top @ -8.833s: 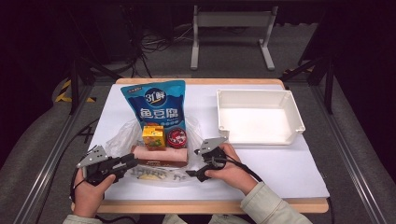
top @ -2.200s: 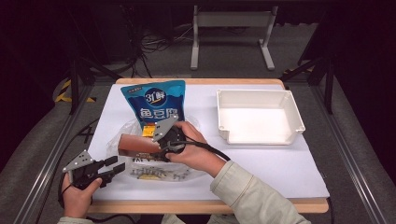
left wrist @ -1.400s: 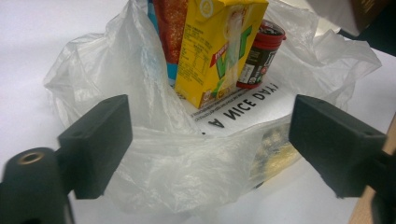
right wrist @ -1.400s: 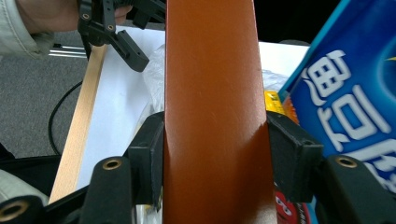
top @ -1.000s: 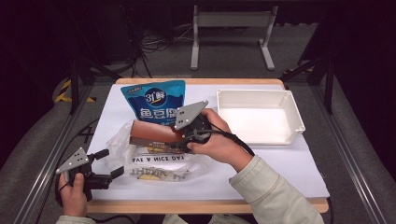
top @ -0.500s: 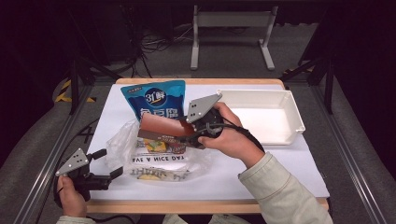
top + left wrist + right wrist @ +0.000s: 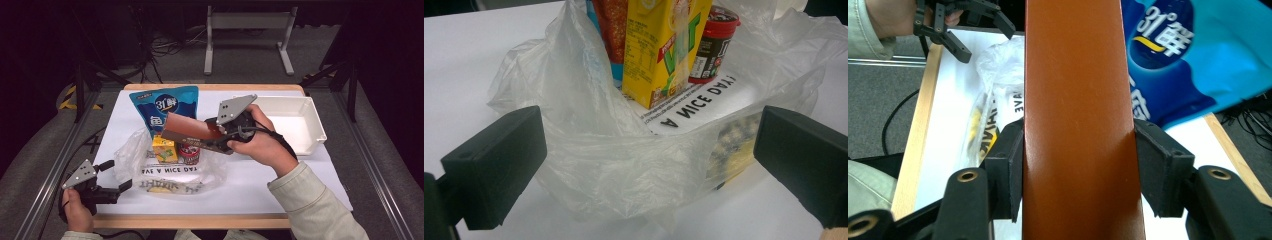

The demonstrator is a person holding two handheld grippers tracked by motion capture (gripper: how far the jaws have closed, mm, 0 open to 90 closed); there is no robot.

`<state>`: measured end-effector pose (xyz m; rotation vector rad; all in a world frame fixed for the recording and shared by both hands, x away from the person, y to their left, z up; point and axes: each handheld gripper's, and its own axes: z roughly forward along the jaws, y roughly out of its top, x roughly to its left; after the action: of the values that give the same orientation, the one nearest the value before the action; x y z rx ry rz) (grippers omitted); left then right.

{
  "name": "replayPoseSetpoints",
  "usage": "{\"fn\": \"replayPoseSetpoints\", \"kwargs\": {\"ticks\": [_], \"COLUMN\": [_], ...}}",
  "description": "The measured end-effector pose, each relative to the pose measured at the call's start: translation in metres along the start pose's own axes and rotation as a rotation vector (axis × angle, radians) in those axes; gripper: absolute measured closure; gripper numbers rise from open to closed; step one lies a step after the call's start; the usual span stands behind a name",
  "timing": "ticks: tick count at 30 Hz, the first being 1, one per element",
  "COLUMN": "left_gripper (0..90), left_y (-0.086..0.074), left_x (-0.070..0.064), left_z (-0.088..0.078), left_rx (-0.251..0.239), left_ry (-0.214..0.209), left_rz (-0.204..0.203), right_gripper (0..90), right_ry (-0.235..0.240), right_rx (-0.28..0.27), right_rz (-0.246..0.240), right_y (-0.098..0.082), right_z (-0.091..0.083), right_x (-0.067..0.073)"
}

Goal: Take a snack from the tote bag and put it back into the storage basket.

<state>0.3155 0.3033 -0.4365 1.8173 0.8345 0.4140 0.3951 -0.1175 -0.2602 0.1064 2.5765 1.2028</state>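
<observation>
Brown box [image 7: 189, 129], one, is clamped in the right gripper [image 7: 220, 135] above the table's [image 7: 280, 175] middle; one bag [image 7: 170, 167] holds one carton [image 7: 164, 149], one cup [image 7: 189, 151]; left gripper [image 7: 112, 176] gapes at the front left corner

Box [image 7: 1075, 120], between the right jaws: smooth, glossy brown card.
Bag [image 7: 594, 165], between the left jaws: thin clear plastic, wrinkled.
Pouch [image 7: 1193, 65]: shiny blue plastic.
Jaw pads: matt black.

1 overhead, 2 close gripper views
</observation>
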Motion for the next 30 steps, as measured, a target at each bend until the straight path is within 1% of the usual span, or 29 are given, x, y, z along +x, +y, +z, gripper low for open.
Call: {"fn": "replayPoseSetpoints", "kwargs": {"ticks": [6,11,17,22,29,30], "left_gripper": [1.1,1.1,1.1,1.1,1.1,1.1], "left_y": [-0.001,-0.001,-0.001,-0.002,-0.003,-0.003], "left_x": [0.001,0.000,0.000,0.000,0.000,-0.001], "left_z": [-0.001,0.000,0.000,-0.001,-0.003,-0.003], "left_rx": [0.003,0.004,0.007,0.012,0.009,0.008], "left_ry": [0.003,0.004,0.005,0.008,0.017,0.017], "left_rz": [0.001,0.001,0.002,0.014,0.012,0.007], "right_gripper": [43.5,43.5,43.5,43.4,43.4,43.4], "right_ry": [-0.010,-0.023,-0.031,-0.059,-0.075,-0.082], "right_rx": [-0.001,-0.013,-0.021,-0.037,-0.032,-0.035], "right_rz": [0.008,0.020,0.033,0.050,0.063,0.069], "right_y": [-0.007,-0.014,-0.021,-0.028,-0.035,-0.039], "right_z": [-0.014,-0.027,-0.037,-0.052,-0.062,-0.066], "right_x": [-0.005,-0.011,-0.016,-0.024,-0.032,-0.035]}}
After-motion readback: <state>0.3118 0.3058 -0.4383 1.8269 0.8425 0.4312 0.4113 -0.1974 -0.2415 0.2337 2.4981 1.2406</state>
